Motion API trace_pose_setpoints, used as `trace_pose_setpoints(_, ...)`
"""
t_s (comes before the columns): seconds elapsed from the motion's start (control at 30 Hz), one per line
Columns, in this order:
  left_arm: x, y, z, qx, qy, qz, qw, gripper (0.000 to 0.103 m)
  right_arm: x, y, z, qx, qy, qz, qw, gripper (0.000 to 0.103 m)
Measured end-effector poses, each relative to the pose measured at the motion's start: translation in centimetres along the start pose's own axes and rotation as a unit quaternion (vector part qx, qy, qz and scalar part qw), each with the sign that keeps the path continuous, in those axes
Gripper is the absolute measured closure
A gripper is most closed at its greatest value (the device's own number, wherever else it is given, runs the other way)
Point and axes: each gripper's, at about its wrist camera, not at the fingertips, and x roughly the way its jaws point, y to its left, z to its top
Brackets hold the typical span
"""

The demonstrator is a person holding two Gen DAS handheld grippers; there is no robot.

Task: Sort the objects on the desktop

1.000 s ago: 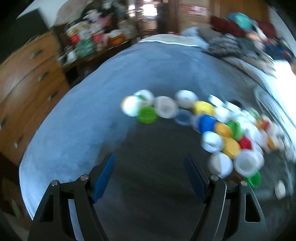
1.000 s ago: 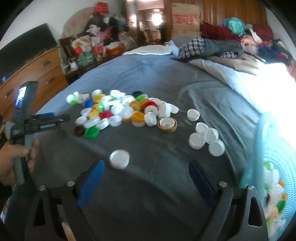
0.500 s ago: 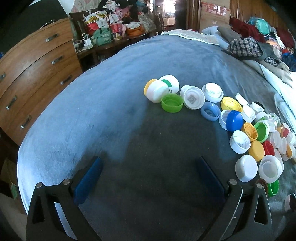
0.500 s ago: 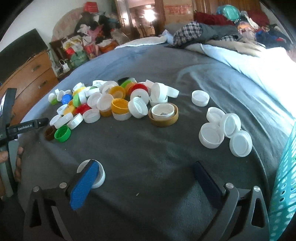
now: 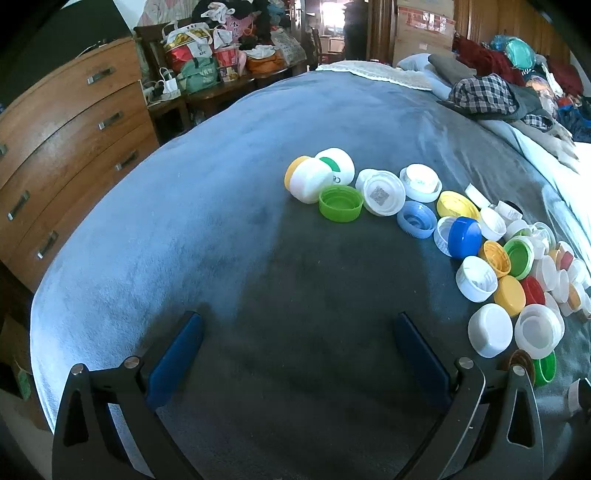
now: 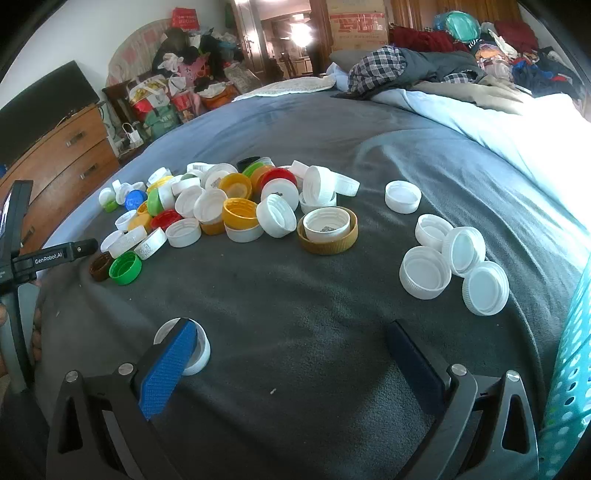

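You get daylight from the right, blowing out the white bedding (image 6: 554, 147) to glare; a doorway lamp (image 6: 301, 33) flares behind. The grey blanket (image 5: 295, 295) darkens under your grippers. Both views are sharp, with fisheye bending and black corners

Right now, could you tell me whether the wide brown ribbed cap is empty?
Not empty: the wide brown ribbed cap lies open side up with a white cap nested inside it.

This is a lived-in bedroom at home: a bed with a grey blanket (image 6: 332, 122) lies ahead of the right gripper, a wooden chest of drawers (image 5: 66, 147) stands to the left, and piled clothes (image 6: 406, 62) lie beyond.
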Motion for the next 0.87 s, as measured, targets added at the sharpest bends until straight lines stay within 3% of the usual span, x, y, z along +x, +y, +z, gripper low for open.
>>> trace_pose_setpoints(0.87, 0.34, 0.15, 0.14, -0.006, -0.008, -0.004, 0.9999, 0.001, 0.23, -0.18, 0.07, 0.004, 0.001, 0.006, 1.0, 0.0)
